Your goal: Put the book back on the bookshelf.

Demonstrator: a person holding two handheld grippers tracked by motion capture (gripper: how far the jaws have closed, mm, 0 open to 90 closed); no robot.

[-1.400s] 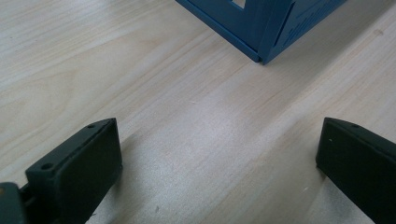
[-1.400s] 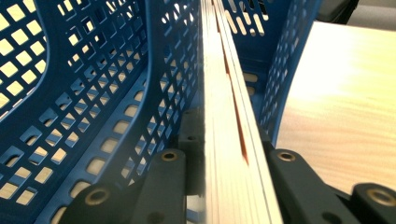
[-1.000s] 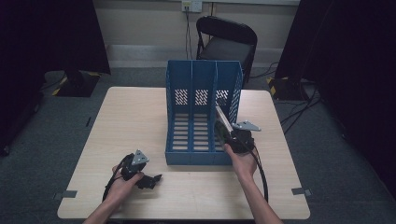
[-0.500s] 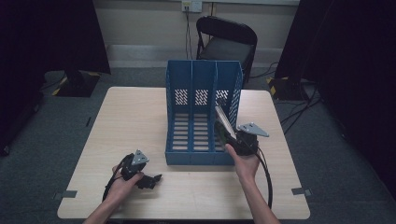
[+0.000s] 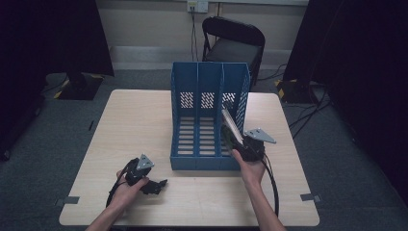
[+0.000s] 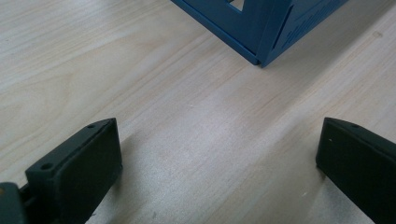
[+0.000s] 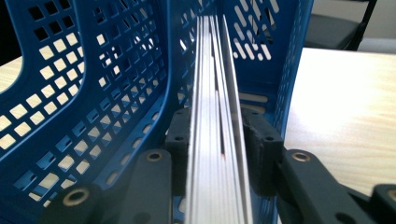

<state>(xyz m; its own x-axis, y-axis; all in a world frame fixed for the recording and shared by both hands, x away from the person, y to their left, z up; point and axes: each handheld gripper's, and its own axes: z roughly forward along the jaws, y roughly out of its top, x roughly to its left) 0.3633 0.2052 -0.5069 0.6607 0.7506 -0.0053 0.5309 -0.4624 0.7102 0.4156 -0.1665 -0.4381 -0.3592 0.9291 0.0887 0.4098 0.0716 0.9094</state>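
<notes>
A: Item: thin grey-edged stack of sheets (image 7: 215, 116), gripped in my right jaws (image 7: 215, 140), right slot of the blue perforated plastic file rack (image 5: 208, 96). Jaws just closing.

B: Hazard: sheets tilt; may snag divider, slip. Left jaws (image 6: 210, 154) open, worktop (image 5: 144, 120).

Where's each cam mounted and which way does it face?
High view: above the person's side, looking forward and down on table; both forearms, left gripper, right gripper.
Left gripper view: low over the table, open jaws, rack corner ahead.
Right gripper view: along jaws clamped on booklet, into rack's right slot.
Shared: the rack, in every view.
</notes>
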